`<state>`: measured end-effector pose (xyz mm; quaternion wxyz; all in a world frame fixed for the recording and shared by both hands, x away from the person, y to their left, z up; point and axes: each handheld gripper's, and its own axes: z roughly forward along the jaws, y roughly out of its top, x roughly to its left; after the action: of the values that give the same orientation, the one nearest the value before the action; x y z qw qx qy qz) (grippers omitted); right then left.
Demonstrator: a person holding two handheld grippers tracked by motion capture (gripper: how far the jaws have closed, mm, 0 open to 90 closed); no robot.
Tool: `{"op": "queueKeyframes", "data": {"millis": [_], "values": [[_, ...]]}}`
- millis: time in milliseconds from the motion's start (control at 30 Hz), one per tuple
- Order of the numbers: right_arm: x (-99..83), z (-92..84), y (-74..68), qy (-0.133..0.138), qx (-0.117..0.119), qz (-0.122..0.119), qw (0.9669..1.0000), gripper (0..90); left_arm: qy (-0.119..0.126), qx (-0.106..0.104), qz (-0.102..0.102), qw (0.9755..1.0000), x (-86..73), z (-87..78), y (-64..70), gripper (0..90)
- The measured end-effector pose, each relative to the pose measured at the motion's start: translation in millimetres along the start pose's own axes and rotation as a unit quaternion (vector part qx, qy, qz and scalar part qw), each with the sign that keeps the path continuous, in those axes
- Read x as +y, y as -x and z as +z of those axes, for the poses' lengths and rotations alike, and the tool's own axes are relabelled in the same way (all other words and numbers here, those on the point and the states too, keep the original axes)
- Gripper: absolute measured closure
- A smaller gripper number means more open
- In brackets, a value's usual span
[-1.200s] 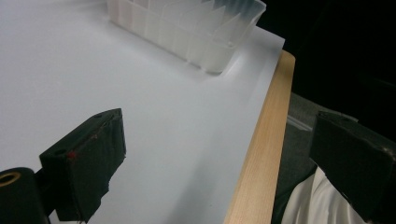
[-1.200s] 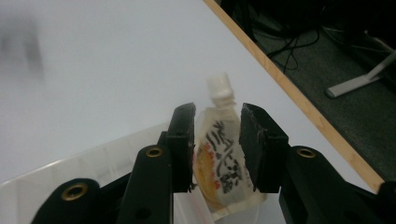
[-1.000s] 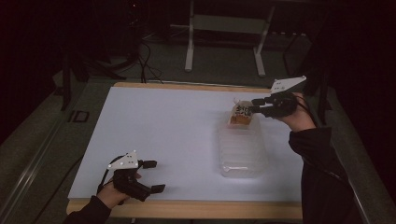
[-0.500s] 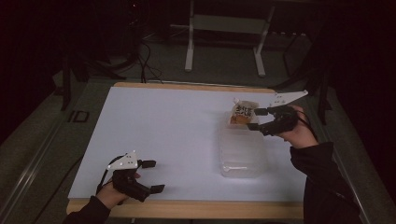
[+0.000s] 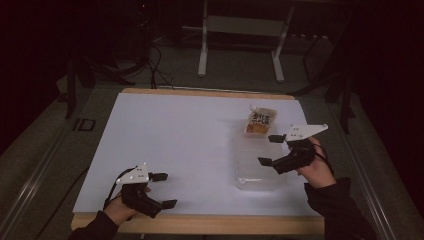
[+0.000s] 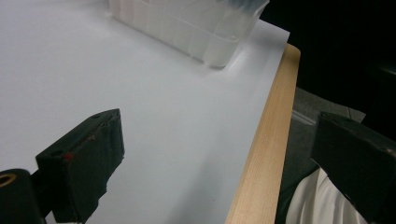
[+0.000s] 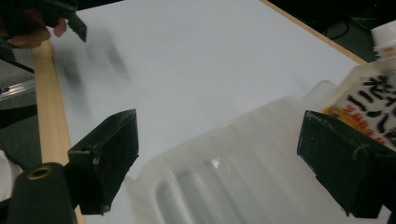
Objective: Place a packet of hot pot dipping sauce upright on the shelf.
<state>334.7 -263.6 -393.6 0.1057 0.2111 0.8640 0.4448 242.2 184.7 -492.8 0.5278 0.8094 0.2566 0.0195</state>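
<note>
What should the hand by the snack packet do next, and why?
Probably draw the right gripper back toward the person. Its jaws have just been opening and hold nothing, and the pouch already stands in the far end of the clear tray.

The high view looks forward and down from above my side onto the white-topped, wood-edged table [image 5: 190,145]. The left gripper view sits low and close, facing the ribbed clear plastic tray [image 6: 196,28] across my near edge. The right gripper view hangs just over that tray [image 7: 243,168], facing back across the table. All three share the tray.
</note>
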Motion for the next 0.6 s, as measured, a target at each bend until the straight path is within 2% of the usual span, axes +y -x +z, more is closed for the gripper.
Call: {"op": "queueKeyframes", "data": {"millis": [67, 133, 200, 233, 433, 600], "values": [[-2.0, 0.6, -3.5, 0.003, 0.002, -0.001, 1.0, 12.7, 0.0, 0.0, 0.0, 1.0, 0.0, 0.2, 0.2, 3.2], [-8.6, 3.2, -14.3, 0.01, 0.007, 0.004, 0.9999, 13.3, -0.002, 0.001, 0.002, 1.0, -0.3, 0.2, 0.6, 3.1], [-10.0, 3.9, -16.7, 0.01, 0.007, 0.005, 0.9999, 13.6, -0.002, 0.001, 0.001, 1.0, -0.6, 0.2, 0.8, 3.2], [-14.5, 6.5, -23.5, 0.009, 0.009, 0.007, 0.9999, 13.6, -0.001, 0.001, 0.001, 1.0, -0.9, 0.1, 0.8, 3.1], [-26.5, 11.8, -40.2, 0.012, 0.012, 0.02, 0.9997, 13.8, -0.001, 0.004, 0.001, 1.0, -1.8, -0.3, 0.8, 3.1], [-32.8, 12.5, -51.9, 0.021, 0.012, 0.015, 0.9996, 13.9, -0.002, 0.004, 0.002, 1.0, -2.2, -0.3, 0.7, 3.2]]}}
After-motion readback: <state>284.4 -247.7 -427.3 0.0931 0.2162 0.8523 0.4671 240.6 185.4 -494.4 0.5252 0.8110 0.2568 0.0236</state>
